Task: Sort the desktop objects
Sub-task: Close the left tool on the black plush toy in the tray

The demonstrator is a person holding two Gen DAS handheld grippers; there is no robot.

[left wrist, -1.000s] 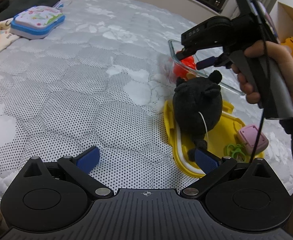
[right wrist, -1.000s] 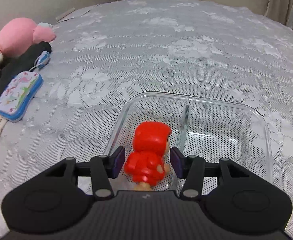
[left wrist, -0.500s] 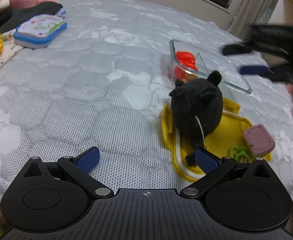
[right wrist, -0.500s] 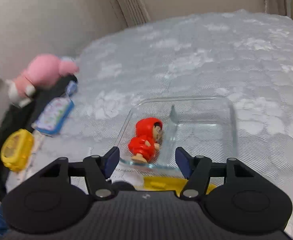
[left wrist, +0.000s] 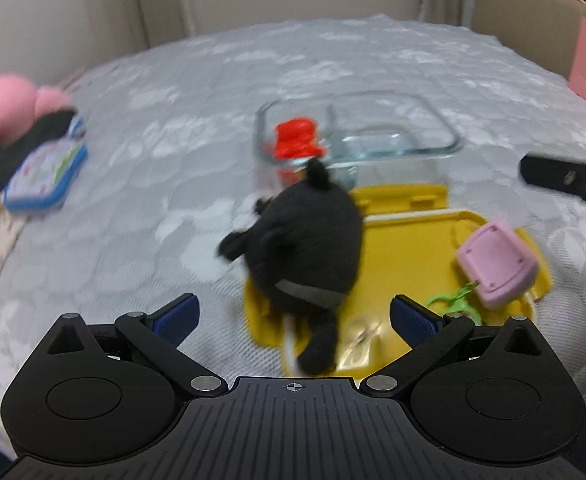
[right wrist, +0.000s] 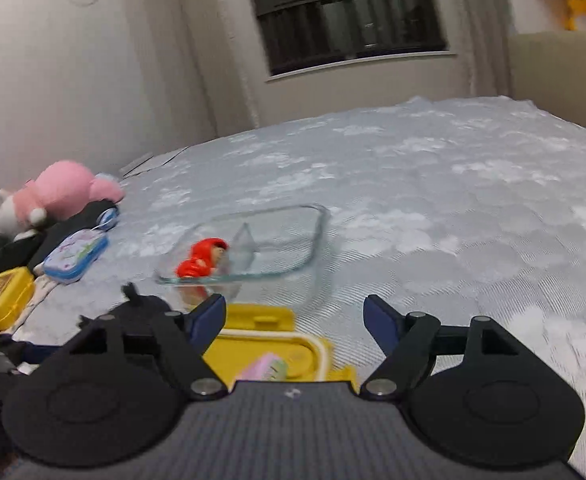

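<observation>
Black plush (left wrist: 307, 240) — before glass dish (left wrist: 433, 140)

Black plush toy (left wrist: 307, 236) on yellow lid (left wrist: 409, 248)

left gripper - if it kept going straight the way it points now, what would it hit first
Most likely the black plush toy lying on the yellow lid, centred between the open fingers of the left gripper. Depth is unclear in the blurred view, so the lid's near edge might come first.

My left gripper (left wrist: 293, 316) hangs tilted downward, jaws spread wide and empty. My right gripper (right wrist: 295, 320) is opening, nothing between its jaws.
</observation>
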